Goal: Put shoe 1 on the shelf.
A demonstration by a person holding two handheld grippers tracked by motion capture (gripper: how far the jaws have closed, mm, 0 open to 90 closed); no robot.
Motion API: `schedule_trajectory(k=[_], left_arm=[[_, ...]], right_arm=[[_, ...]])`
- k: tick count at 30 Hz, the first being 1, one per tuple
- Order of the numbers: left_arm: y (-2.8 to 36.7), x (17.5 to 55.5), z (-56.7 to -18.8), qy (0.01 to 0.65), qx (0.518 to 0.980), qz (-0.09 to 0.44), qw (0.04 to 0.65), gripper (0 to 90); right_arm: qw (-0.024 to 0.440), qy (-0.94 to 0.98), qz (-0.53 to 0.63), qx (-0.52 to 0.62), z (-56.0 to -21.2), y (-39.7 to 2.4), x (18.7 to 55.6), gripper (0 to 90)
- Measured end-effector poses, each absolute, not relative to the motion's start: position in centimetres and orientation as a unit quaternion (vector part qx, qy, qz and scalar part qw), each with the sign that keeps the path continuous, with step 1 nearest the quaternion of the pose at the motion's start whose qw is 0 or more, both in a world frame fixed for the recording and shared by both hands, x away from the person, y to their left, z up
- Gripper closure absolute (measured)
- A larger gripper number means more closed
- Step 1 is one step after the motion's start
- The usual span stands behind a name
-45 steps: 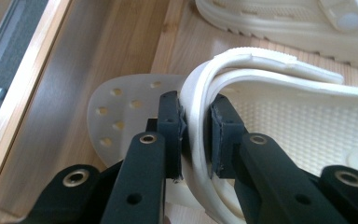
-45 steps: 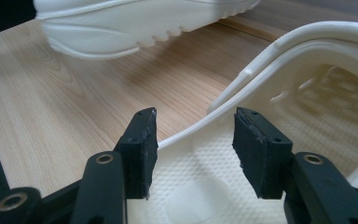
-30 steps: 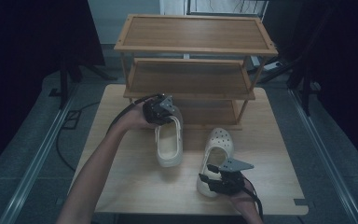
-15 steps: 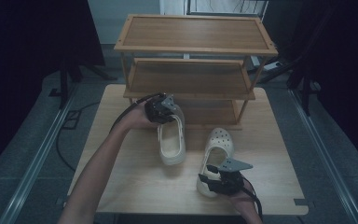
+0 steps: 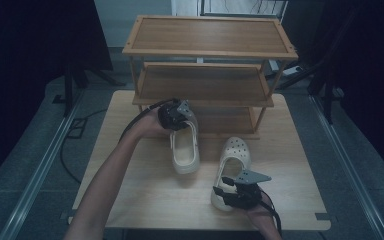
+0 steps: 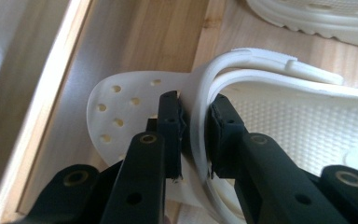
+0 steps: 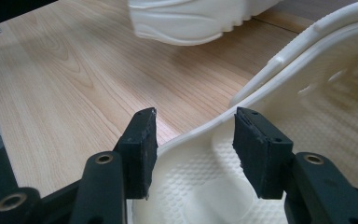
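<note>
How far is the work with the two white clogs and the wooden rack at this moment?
Nothing is stored: the rack shelves are bare. In hand: the left gripper pinches one clog at its upper's edge, near the bottom shelf. The right gripper stands open around the other clog's heel rim. Probably both clogs remain to be shelved.

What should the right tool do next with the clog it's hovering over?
Probably close the right tool: its jaws stand open astride the heel rim of the right clog, not pressing it. The left tool is already clamped on the left clog, in front of the shelf rack, so gripping the second one looks like the step left.
</note>
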State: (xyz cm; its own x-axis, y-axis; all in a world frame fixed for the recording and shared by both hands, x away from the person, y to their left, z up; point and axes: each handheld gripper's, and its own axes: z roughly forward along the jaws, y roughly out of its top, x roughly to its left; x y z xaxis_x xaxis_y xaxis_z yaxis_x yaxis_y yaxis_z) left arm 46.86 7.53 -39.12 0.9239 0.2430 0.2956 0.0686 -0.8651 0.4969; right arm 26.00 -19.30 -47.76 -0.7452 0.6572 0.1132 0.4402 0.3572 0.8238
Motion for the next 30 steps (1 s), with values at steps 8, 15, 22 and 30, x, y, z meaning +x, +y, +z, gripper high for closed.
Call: schedule_trajectory(k=[8,15,22,30], left_arm=[[7.2,47.7,-39.9,0.09,0.947,0.194,0.241,77.7],[6.4,48.1,-40.9,0.085,0.948,0.209,0.227,78.0],[6.1,48.0,-41.1,0.092,0.946,0.212,0.226,76.8],[5.9,47.5,-41.2,0.101,0.945,0.199,0.238,69.1]], right_arm=[[0.118,0.815,0.456,0.336,-47.8,-19.4,26.0,49.6],[0.116,0.818,0.456,0.332,-47.9,-19.1,25.9,49.5],[0.115,0.819,0.455,0.329,-47.9,-18.9,25.8,49.4],[0.118,0.819,0.456,0.328,-47.8,-19.0,25.8,49.3]])
